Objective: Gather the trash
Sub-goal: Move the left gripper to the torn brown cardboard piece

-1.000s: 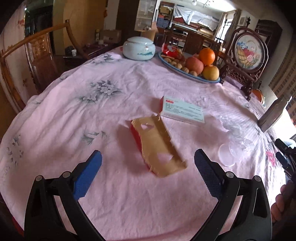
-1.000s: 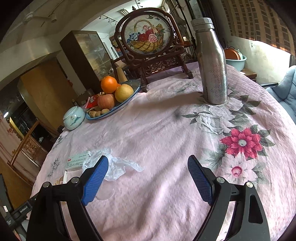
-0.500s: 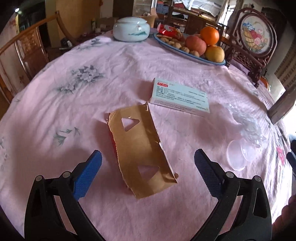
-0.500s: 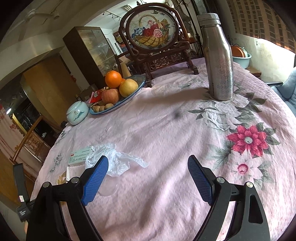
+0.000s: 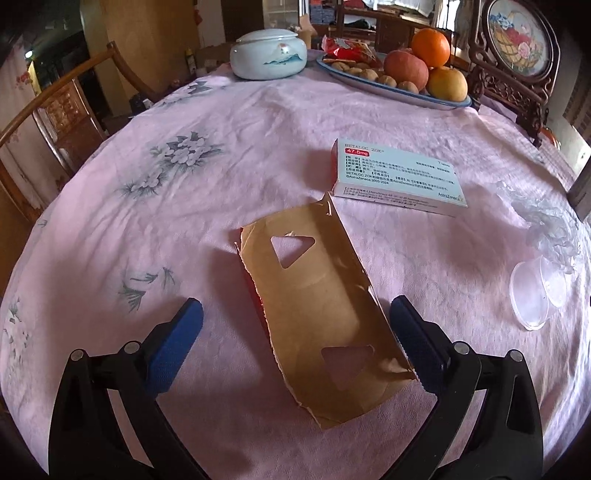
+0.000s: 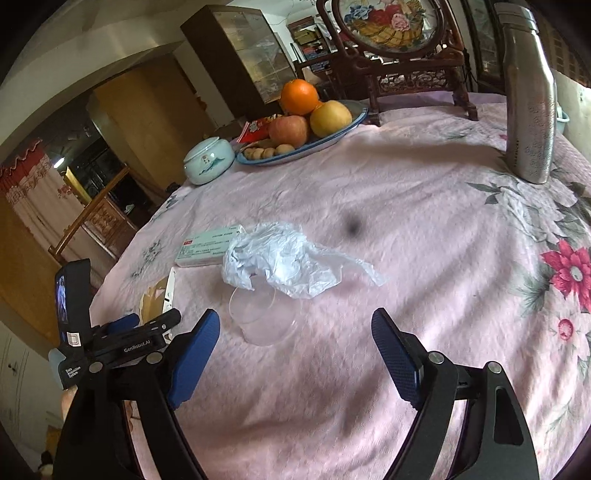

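A torn brown cardboard piece [image 5: 321, 302] with triangular cut-outs and a red underside lies on the pink tablecloth. My left gripper [image 5: 295, 328] is open, its jaws either side of the cardboard's near end, the right pad almost touching its edge. A white medicine box [image 5: 399, 177] lies beyond it. A crumpled clear plastic bag [image 6: 284, 258] and a clear plastic cup [image 6: 262, 314] on its side lie just ahead of my right gripper [image 6: 295, 336], which is open and empty. The cup [image 5: 535, 295] and bag [image 5: 546, 225] show at the right in the left wrist view.
A blue plate of fruit and nuts [image 6: 306, 122], a white lidded jar [image 6: 208, 160], a steel bottle [image 6: 532, 99] and a carved framed picture [image 6: 391, 22] stand at the far side. A wooden chair [image 5: 55, 110] stands by the table's left edge.
My left gripper has moved forward and down over the brown cardboard, which now lies between its jaws. My right gripper has moved closer to the plastic bag and cup.
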Motion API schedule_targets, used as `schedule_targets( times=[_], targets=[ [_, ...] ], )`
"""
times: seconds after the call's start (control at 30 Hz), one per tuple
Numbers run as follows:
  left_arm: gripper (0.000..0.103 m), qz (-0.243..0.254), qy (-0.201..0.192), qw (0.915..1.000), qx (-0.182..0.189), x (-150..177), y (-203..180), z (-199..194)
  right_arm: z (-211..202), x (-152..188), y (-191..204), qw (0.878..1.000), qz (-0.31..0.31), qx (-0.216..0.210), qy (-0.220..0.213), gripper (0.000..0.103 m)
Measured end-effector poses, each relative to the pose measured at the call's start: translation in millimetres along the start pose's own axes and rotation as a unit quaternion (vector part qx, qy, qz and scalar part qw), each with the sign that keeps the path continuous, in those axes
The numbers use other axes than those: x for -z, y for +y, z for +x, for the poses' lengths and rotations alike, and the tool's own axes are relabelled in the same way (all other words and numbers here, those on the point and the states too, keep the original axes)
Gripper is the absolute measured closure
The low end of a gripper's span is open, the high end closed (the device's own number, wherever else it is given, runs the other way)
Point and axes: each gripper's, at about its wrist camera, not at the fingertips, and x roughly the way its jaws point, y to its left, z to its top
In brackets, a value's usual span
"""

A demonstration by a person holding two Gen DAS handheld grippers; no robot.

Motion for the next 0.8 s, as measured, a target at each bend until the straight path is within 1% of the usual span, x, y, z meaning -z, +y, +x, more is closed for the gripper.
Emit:
schedule_targets(
  times=[0.1, 0.17, 0.43, 0.53, 0.63, 0.7, 0.73, 0.77, 0.8],
  targets=[
    [0.006, -0.003, -0.001, 1.0, -0.002, 1, -1, -2, 7, 1, -2, 0.999, 0.008, -0.029, 0.016, 0.025],
    [0.006, -0.004, -0.002, 1.0, -0.003, 1, -1, -2, 11, 3, 5, 0.999, -0.007, -0.034, 0.022, 0.025],
    [0.005, -0.008, -0.002, 0.9999, -0.006, 1, -1, -2, 28, 13, 35, 0.995, -0.089, 0.027, 0.025, 0.025],
    [0.006, -0.01, -0.002, 0.9999, -0.007, 1, -1, -2, 38, 9, 44, 0.993, -0.106, 0.05, 0.021, 0.025],
    [0.005, -0.01, -0.002, 0.9999, -0.007, 1, -1, -2, 47, 2, 51, 0.992, -0.112, 0.054, 0.013, 0.025],
    [0.006, -0.009, -0.002, 0.9999, -0.007, 1, -1, -2, 56, -1, 54, 0.99, -0.12, 0.065, 0.023, 0.025],
    [0.006, -0.009, -0.002, 0.9999, -0.007, 1, -1, -2, 61, -1, 55, 0.989, -0.122, 0.075, 0.033, 0.027],
    [0.006, -0.009, -0.002, 0.9999, -0.007, 1, -1, -2, 62, 0, 53, 0.989, -0.121, 0.08, 0.038, 0.05],
    [0.006, -0.009, -0.002, 0.9999, -0.007, 1, -1, -2, 62, 0, 50, 0.99, -0.114, 0.08, 0.039, 0.049]
  ],
)
